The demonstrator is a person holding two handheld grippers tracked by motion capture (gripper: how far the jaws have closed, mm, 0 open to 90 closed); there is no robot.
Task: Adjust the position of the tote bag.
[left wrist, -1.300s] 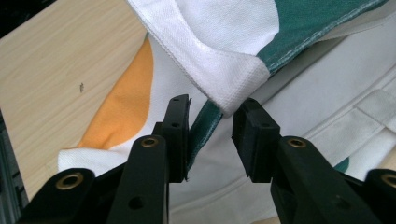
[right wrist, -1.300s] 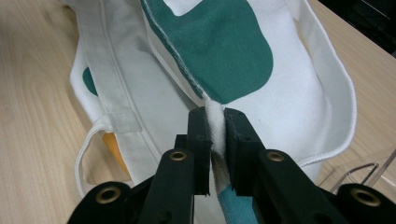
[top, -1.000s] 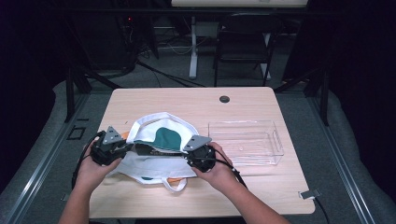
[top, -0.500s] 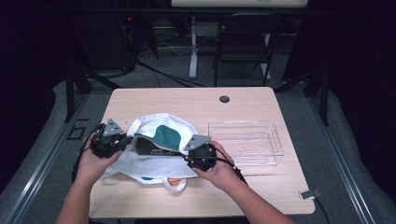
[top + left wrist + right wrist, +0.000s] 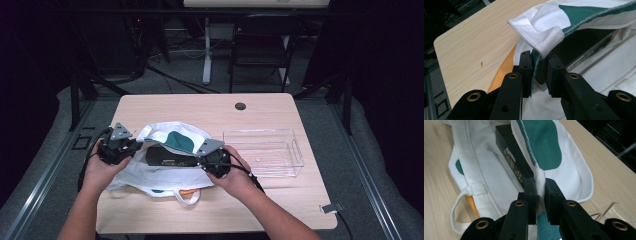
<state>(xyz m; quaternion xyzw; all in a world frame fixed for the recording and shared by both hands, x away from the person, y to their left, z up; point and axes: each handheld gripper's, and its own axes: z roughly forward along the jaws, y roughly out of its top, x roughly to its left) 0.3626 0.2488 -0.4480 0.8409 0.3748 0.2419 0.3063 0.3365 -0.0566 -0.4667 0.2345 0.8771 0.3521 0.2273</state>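
Holding the white-and-green cloth bag (image 5: 165, 167) open by its rim, we risk most a slip of the hem: the left gripper (image 5: 540, 72) has only the thin green-edged rim between its pads, and in the left gripper view that cloth lies against one pad with a slight gap at the other, so we judge this hold weak, and a pull sideways could free it. The right gripper (image 5: 540, 195) bites the white seam of the rim more firmly; its jaws have just been closing, with the fabric between them, and now they pinch it tight. If either side lets go, the mouth would sag over the black box (image 5: 170, 156) and cover it. The box lies inside the bag, between the two grippers, just beyond the tips of both, its long side running from one to the other. The bag's loop handle (image 5: 461, 202) trails on the wooden table (image 5: 250, 210) near the right gripper, at its left. The clear plastic bin (image 5: 262, 152) sits just outside the right gripper, away from the bag.
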